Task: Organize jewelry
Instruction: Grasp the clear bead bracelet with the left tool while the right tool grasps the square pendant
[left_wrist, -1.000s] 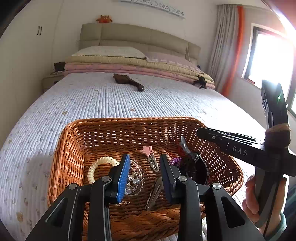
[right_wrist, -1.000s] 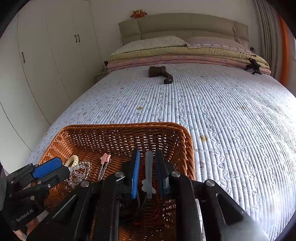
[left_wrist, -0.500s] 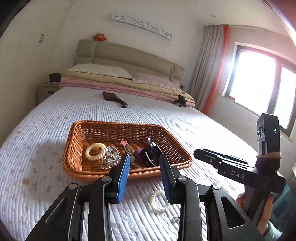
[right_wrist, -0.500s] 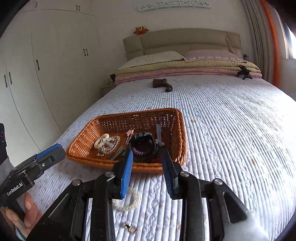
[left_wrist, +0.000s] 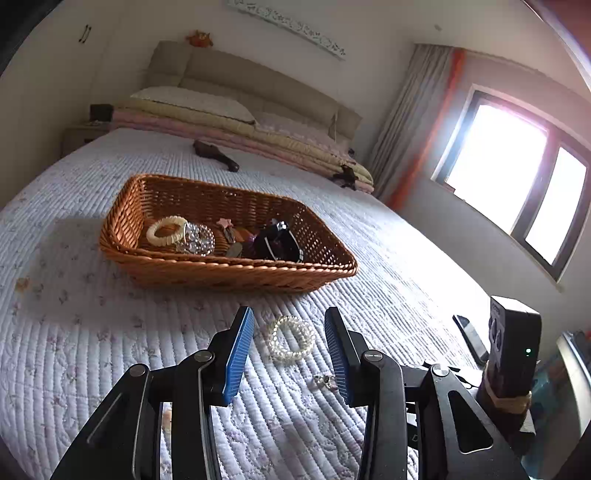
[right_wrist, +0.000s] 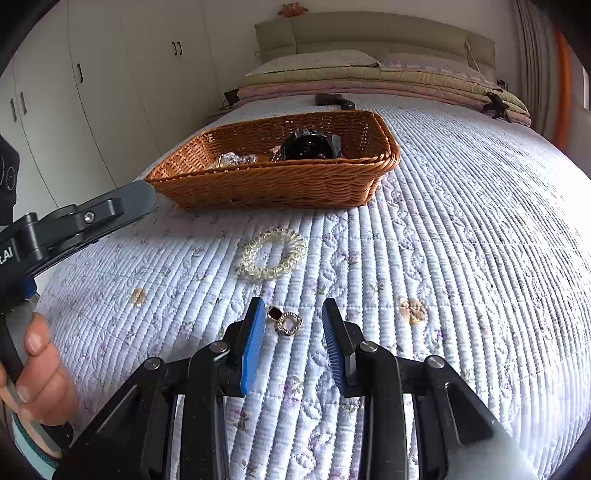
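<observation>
Reading "AI" on left tool (right_wrist: 122, 206); both tools empty.

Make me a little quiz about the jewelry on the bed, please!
1. True or false: the clear coil bracelet lies inside the wicker basket.
2. Which gripper frames the small earrings? A) left gripper B) right gripper
3. Fill in: both grippers are ___.

Key: 1 false, it lies on the quilt in front of the basket; 2 B; 3 open.
</observation>
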